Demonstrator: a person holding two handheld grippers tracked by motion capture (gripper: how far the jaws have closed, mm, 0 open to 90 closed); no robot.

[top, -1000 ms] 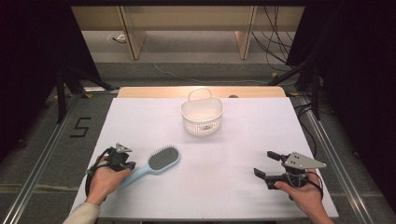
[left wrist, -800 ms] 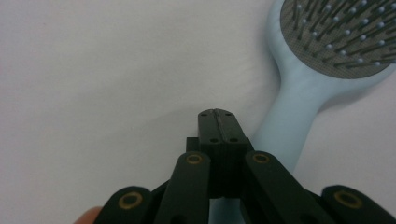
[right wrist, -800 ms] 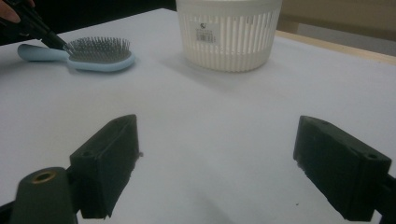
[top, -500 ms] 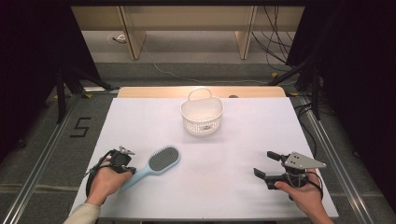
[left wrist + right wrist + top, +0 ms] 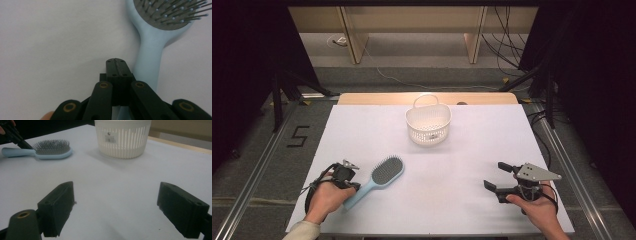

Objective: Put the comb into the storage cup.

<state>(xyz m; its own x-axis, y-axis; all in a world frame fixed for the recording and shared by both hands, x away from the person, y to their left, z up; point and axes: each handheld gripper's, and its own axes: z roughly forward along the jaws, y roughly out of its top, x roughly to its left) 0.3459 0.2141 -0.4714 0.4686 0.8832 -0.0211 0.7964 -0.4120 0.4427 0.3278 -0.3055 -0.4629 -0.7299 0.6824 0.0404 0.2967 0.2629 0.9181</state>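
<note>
High view: white counter (image 5: 472, 150) w/ a light-blue hairbrush (image 5: 379, 179) near the front left, lying diagonal, bristles up, head toward the middle, handle toward the person. Left hand-held gripper (image 5: 353, 186) sits at the handle end, touching or just beside it; can't tell from here whether anything is between the jaws. White slotted basket (image 5: 428, 125) w/ a loop handle stands at the far centre, well apart from the brush. Right hand-held gripper (image 5: 497, 177) is at the front right, jaws spread wide, nothing between them, grey three-cornered plate on top.

Left gripper view: settles what the high view leaves unclear. Left hand-held gripper (image 5: 117, 61) has its jaws pressed flat together, nothing in between; the hairbrush (image 5: 152, 47) handle runs just beside them on the view's right, not gripped. Grey bristle pad w/ ball-tipped pins shows at the top right. Bare white counter (image 5: 50, 45) on the other side.

Right gripper view: right hand-held gripper (image 5: 116, 207) w/ jaws far apart over bare counter (image 5: 112, 185). Low angle shows the basket (image 5: 122, 137) side-on: vertical slots and a small label on its wall, detail the high view lacks. Hairbrush (image 5: 47, 151) lies at upper left, the left hand-held gripper (image 5: 23, 144) tip at its handle, close to the head.
</note>
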